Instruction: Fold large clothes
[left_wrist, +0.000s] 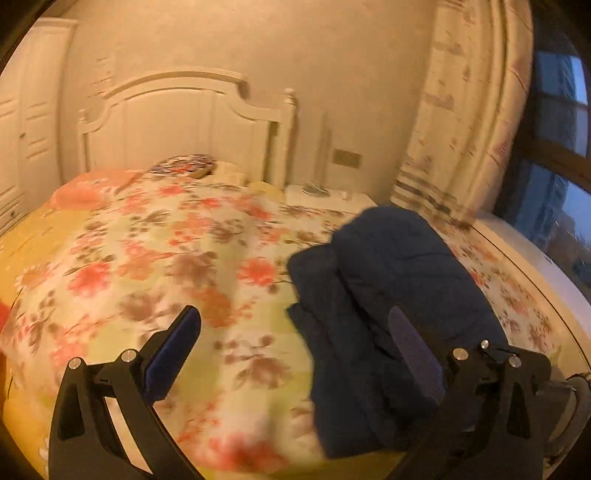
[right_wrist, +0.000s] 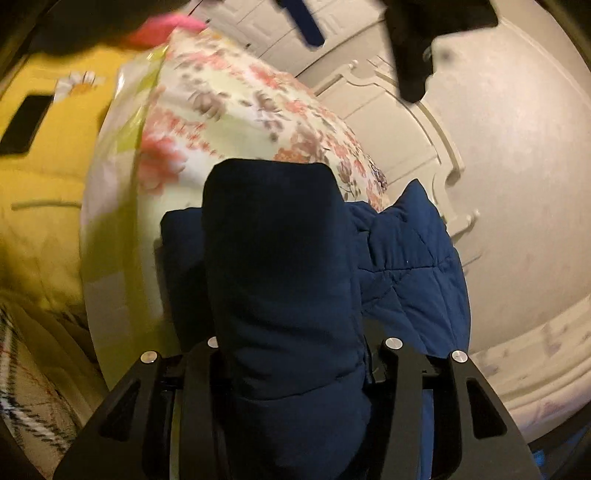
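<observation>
A dark navy quilted jacket (left_wrist: 384, 295) lies folded in a thick bundle on the floral quilt (left_wrist: 155, 266) of a bed, at the right of the left wrist view. My left gripper (left_wrist: 295, 321) is open and empty, its right finger over the jacket's near edge. In the right wrist view the jacket (right_wrist: 280, 266) fills the middle. My right gripper (right_wrist: 291, 347) is shut on a thick fold of it; the fingertips are hidden by the cloth. The left gripper (right_wrist: 369, 22) shows blurred at the top of that view.
A white headboard (left_wrist: 184, 122) and wall stand behind the bed. A patterned curtain (left_wrist: 465, 110) and a window (left_wrist: 561, 155) are at the right. A yellow blanket (right_wrist: 48, 177) with a dark phone-like object (right_wrist: 26, 123) lies left of the quilt.
</observation>
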